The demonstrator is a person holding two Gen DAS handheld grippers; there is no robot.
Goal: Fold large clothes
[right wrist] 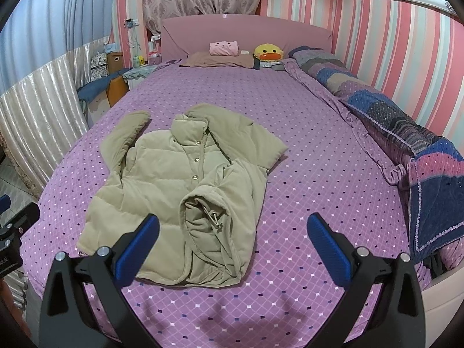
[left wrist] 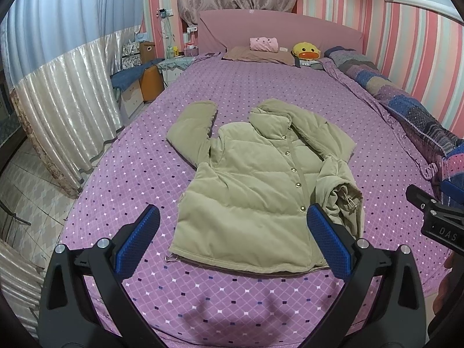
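Left wrist, room: a bed (left wrist: 261,75) under a purple diamond-dotted cover fills the view; pink striped walls; a pink headboard (left wrist: 290,29); pale curtains (left wrist: 72,101) at the left above a tiled floor.
Left wrist, jacket: the olive padded jacket (left wrist: 246,179) lies front-up in the middle of the bed, snapped shut; one sleeve points toward the headboard; the other is folded back on itself at the near side.
Left wrist, gripper: the left gripper (left wrist: 232,232) hangs above the hem, jaws spread wide, nothing between the blue pads.
Left wrist, hard to see: the black body at the right edge is cut off.

Right wrist, room: same bed; a yellow duck plush (right wrist: 268,52) and a pink bundle (right wrist: 224,48) at the head; a patchwork quilt (right wrist: 391,121) bunched along the wall side.
Right wrist, jacket: the jacket is left of centre; its rolled cuff shows a metal toggle (right wrist: 216,220).
Right wrist, gripper: the right gripper (right wrist: 232,239) is spread wide and empty, above the jacket's near corner.
Right wrist, hard to see: the hem partly hidden behind the left finger.
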